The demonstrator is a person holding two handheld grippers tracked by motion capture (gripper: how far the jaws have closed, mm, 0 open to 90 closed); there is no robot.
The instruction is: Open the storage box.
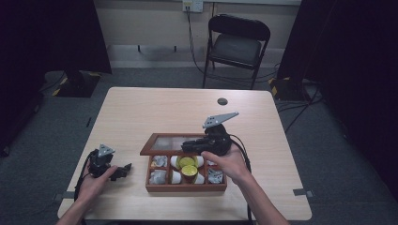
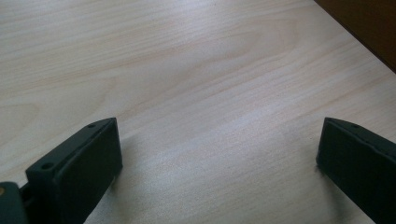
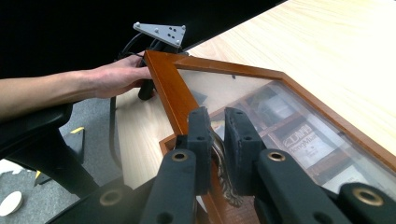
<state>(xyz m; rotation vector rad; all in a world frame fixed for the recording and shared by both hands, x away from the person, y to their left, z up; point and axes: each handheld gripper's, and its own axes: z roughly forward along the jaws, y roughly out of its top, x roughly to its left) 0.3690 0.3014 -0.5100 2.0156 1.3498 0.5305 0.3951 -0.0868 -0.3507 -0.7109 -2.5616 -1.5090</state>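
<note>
Your right gripper (image 3: 217,140) has its fingers (image 3: 200,140) nearly closed around a small ornate metal clasp (image 3: 219,158) at the front edge of a wooden box lid (image 3: 170,88). The lid is tilted up, and through its glass pane (image 3: 261,116) you see packets in the compartments below. Beyond the lid's corner, your left hand (image 3: 116,77) holds the other gripper (image 3: 149,51) on the pale wooden surface (image 3: 327,56).

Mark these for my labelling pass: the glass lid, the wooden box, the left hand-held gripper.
glass lid (image 3: 261,100), right gripper view, on the glass pane.
wooden box (image 1: 185,187), high view, on its near front wall.
left hand-held gripper (image 1: 126,169), high view, between its jaw tips.
</note>
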